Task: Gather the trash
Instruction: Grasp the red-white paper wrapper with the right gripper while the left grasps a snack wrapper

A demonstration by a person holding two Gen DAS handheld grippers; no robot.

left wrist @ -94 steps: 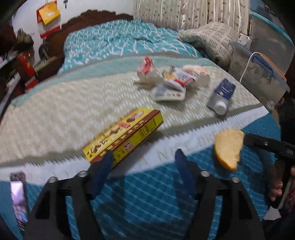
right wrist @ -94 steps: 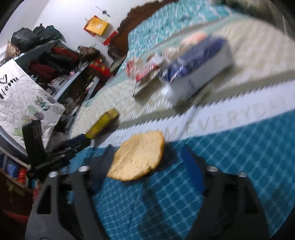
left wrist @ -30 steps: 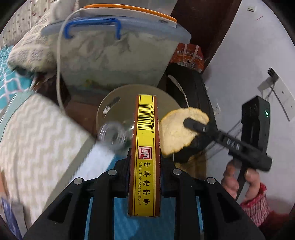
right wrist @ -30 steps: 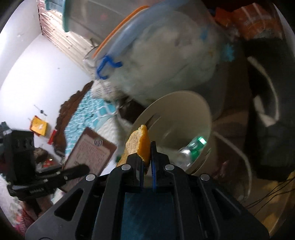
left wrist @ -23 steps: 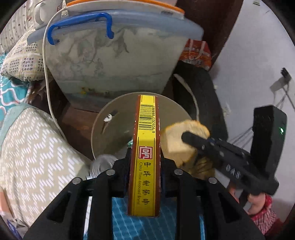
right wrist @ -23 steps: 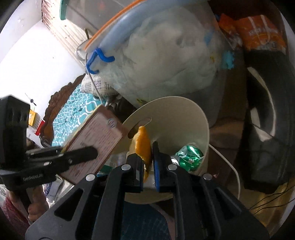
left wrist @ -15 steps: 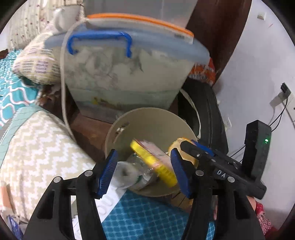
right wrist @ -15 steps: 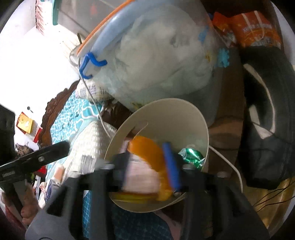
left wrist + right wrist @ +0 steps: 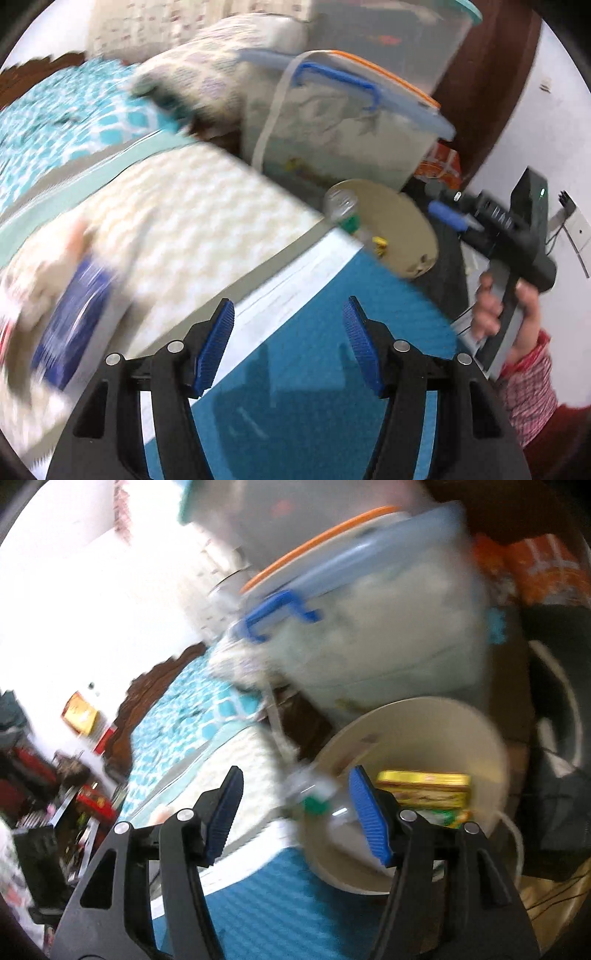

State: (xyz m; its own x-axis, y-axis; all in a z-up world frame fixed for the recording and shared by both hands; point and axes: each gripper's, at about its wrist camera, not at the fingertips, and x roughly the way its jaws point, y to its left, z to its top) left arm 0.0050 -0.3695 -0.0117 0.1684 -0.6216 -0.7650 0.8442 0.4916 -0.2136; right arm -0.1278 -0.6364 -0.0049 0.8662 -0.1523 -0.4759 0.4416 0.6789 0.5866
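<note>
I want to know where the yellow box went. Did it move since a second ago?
Yes. The yellow box left the left gripper, whose jaws have just opened, and now lies inside the beige bin.

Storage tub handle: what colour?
Blue; the storage tub handle shows best in the left wrist view.
</note>
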